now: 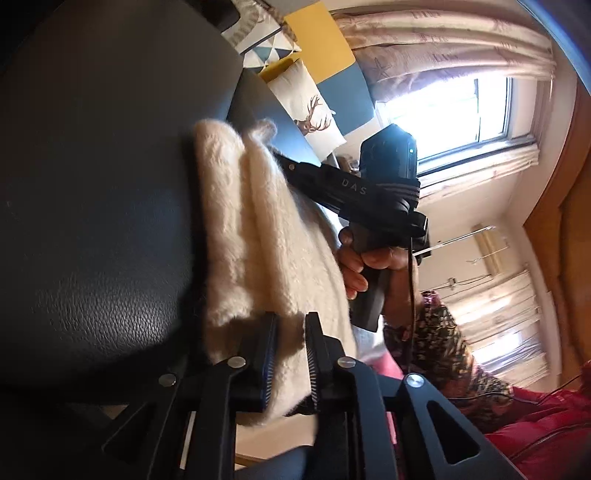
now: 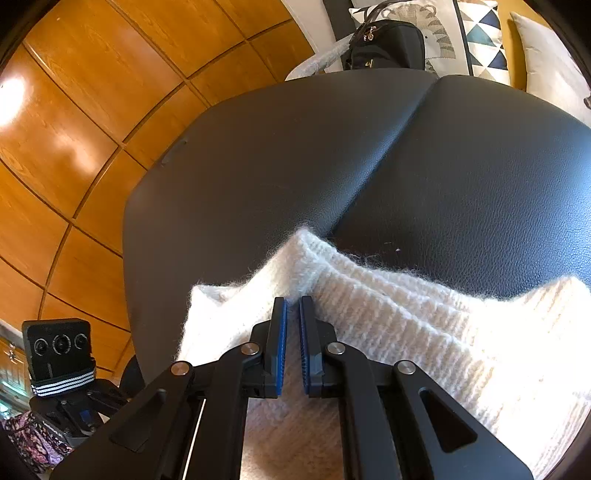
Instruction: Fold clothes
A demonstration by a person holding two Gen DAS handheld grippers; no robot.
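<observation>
A cream knitted sweater [image 1: 255,236] lies bunched on a black leather surface [image 1: 92,184]. My left gripper [image 1: 292,334] has a fold of the sweater filling the gap between its blue pads. In the right wrist view the sweater [image 2: 406,325] spreads across the near edge of the leather surface [image 2: 295,166], and my right gripper [image 2: 293,310] is shut on a raised ridge of it. The left wrist view shows a hand [image 1: 356,266] holding the right gripper's handle, with the finger ends buried in the knit. The left gripper's body [image 2: 62,373] shows at the lower left.
Patterned cushions [image 2: 480,33] and a black bag [image 2: 388,44] sit behind the leather surface. Orange wooden panels [image 2: 74,129] run along the left. A bright window [image 1: 461,122] with curtains, a floral sleeve [image 1: 439,339] and a red garment [image 1: 546,424] are to the right.
</observation>
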